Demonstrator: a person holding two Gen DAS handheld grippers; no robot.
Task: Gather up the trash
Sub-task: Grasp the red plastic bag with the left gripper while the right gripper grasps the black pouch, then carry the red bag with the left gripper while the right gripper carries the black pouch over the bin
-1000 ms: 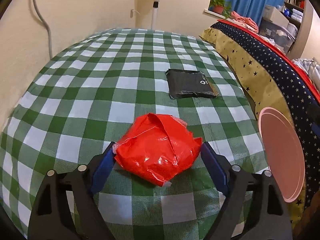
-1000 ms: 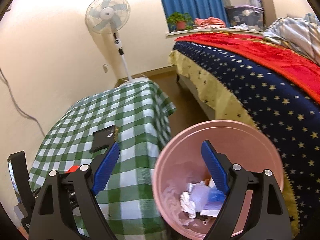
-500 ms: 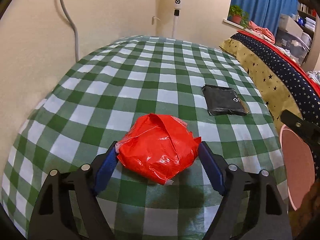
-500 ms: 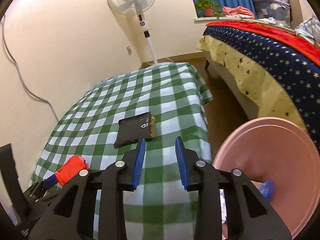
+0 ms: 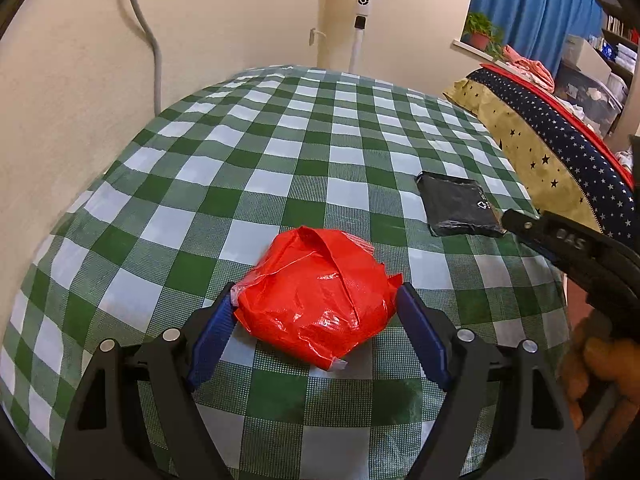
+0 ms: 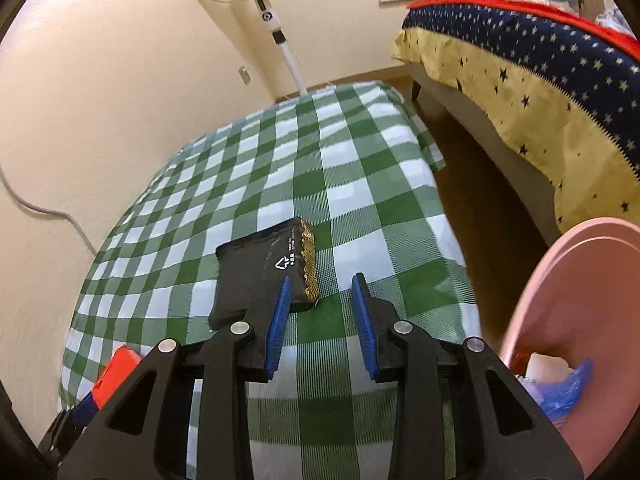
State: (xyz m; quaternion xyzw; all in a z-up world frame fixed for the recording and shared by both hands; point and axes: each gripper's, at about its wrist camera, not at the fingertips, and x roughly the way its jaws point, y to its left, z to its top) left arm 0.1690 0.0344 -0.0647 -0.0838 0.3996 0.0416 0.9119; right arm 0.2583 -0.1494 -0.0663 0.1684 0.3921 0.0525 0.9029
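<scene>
Since a second ago the right gripper point(image 6: 318, 300) has swung off the pink bin point(image 6: 580, 300) and over the green-checked table point(image 6: 340, 184), and its jaws have narrowed to a small gap with nothing between them. It now hovers just beside the gold-edged end of the black packet point(image 6: 260, 272), which lies flat on the cloth; the bin sits off the table's right edge with crumpled trash already inside. Meanwhile the left gripper point(image 5: 316, 312) holds wide jaws either side of the red wrapper point(image 5: 316, 300), the blue pads at its flanks, though real pressure is hard to judge. My worry is the packet: narrow jaws coming down on a flat, thin thing may skid it along the cloth or bunch the tablecloth instead. A loosely held red wrapper could also slip out when lifted.
</scene>
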